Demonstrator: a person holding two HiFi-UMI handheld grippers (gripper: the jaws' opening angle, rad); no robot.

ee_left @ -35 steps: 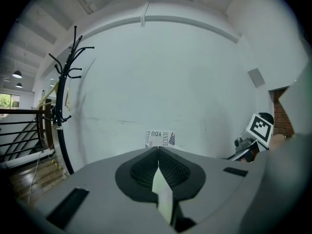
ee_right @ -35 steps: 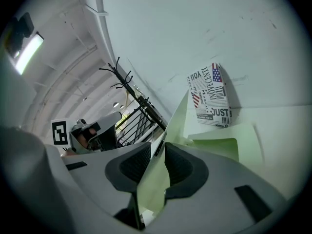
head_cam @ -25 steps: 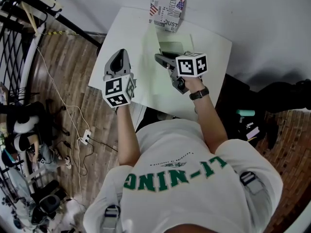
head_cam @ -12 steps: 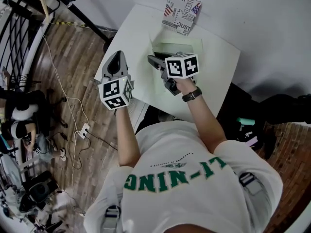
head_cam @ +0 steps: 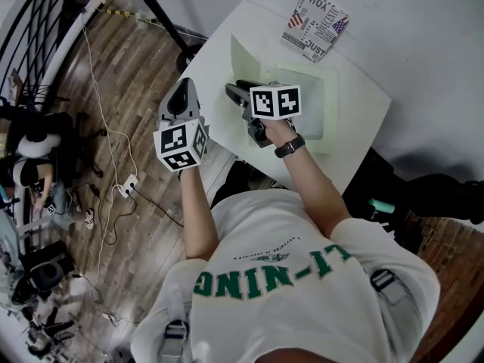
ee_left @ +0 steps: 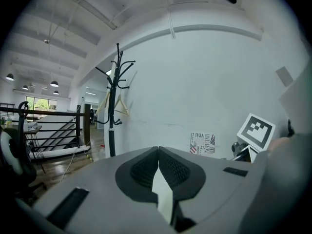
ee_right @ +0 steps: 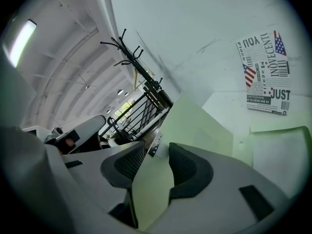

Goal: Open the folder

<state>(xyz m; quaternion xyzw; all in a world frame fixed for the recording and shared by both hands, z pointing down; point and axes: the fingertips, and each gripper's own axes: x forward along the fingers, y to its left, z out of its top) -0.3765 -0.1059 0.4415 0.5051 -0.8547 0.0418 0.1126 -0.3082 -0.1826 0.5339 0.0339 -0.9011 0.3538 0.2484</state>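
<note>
Pretty bright, soft even light from ceiling lamps (ee_left: 54, 84). Gripper views are fisheye w/ black corners, close-up stuff blurry.

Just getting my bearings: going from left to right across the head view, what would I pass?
Power strip → left gripper → right gripper, jaws opening with the folder cover between them → booklet.

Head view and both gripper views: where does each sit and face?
Head view: on the person's head, steeply down onto table, folder, left gripper, right gripper, forearms, torso.
Left gripper view: on that gripper, along its closed jaws toward the wall.
Right gripper view: on that gripper, along its opening jaws, folder cover between them.
Shared: all three show the printed booklet.
</note>
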